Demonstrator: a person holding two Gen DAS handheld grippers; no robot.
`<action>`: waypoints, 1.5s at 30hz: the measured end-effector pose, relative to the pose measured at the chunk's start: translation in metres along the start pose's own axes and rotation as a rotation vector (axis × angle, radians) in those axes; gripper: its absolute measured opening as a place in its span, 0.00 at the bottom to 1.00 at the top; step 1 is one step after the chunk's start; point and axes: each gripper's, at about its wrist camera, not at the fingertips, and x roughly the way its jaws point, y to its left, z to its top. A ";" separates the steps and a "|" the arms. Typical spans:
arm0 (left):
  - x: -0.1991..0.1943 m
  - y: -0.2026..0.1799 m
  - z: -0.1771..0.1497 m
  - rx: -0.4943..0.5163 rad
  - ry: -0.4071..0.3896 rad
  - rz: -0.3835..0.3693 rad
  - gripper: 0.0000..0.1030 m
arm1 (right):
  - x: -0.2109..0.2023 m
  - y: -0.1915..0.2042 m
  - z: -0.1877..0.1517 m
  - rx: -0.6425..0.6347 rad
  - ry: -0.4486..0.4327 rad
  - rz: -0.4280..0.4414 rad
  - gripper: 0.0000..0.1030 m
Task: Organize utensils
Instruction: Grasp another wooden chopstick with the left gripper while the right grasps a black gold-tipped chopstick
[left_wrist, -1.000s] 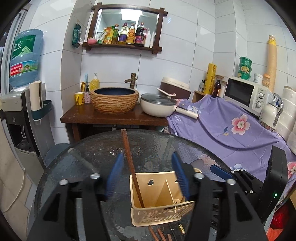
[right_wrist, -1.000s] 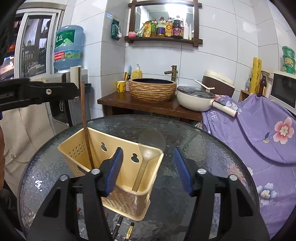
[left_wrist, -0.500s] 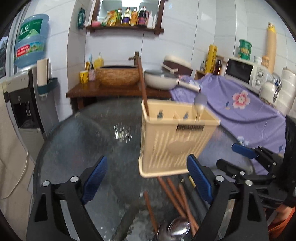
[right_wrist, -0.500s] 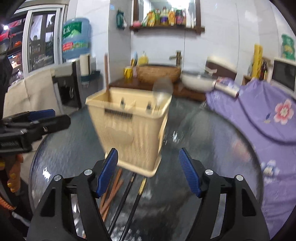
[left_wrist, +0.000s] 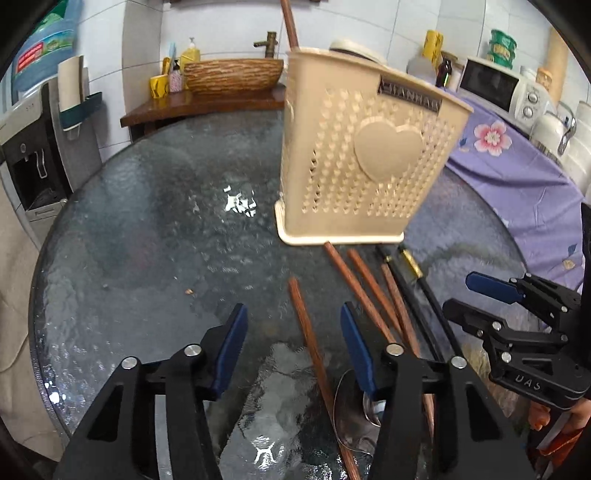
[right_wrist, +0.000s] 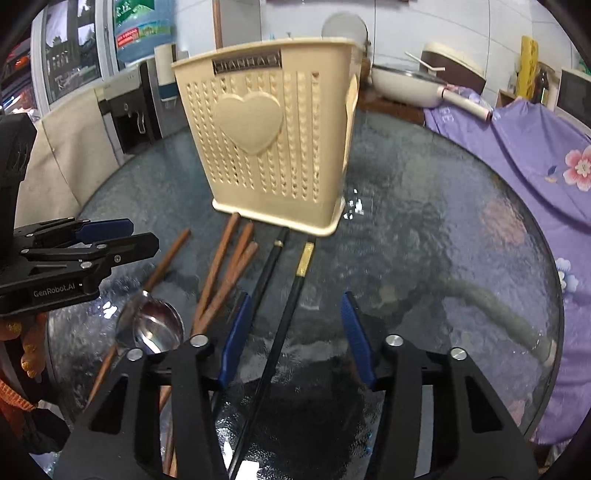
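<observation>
A beige perforated utensil holder (left_wrist: 365, 155) (right_wrist: 273, 133) stands on the round glass table (left_wrist: 147, 229). It holds one brown chopstick (left_wrist: 290, 22) and a pale spoon (right_wrist: 343, 24). In front of it lie several brown chopsticks (left_wrist: 369, 291), two black chopsticks (right_wrist: 291, 295) and a metal spoon (right_wrist: 155, 328). My left gripper (left_wrist: 291, 321) hangs low over one brown chopstick (left_wrist: 306, 332); its jaws are closing, with the pads clear of the stick. My right gripper (right_wrist: 295, 306) straddles the gold-banded black chopstick, also closing without touching it.
A purple flowered cloth (right_wrist: 535, 122) covers the counter to the right, with a microwave (left_wrist: 498, 92) behind. A wooden stand with a woven basin (left_wrist: 232, 77) and a white pan (right_wrist: 406, 88) sits beyond the table. A water dispenser (left_wrist: 29, 147) stands at the left.
Both grippers have sunk toward the table and tipped downward, so the holder now looms ahead and the loose chopsticks lie between the jaws. Both pairs of jaws are narrower than half a second ago.
</observation>
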 end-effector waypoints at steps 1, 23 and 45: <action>0.002 0.000 -0.003 0.004 0.006 0.000 0.46 | 0.003 -0.001 0.000 0.007 0.008 0.000 0.45; 0.028 -0.011 0.004 0.049 0.062 0.064 0.21 | 0.035 0.005 0.018 0.047 0.081 -0.015 0.30; 0.032 -0.029 0.001 0.095 0.053 0.100 0.10 | 0.052 0.007 0.038 0.087 0.098 -0.016 0.10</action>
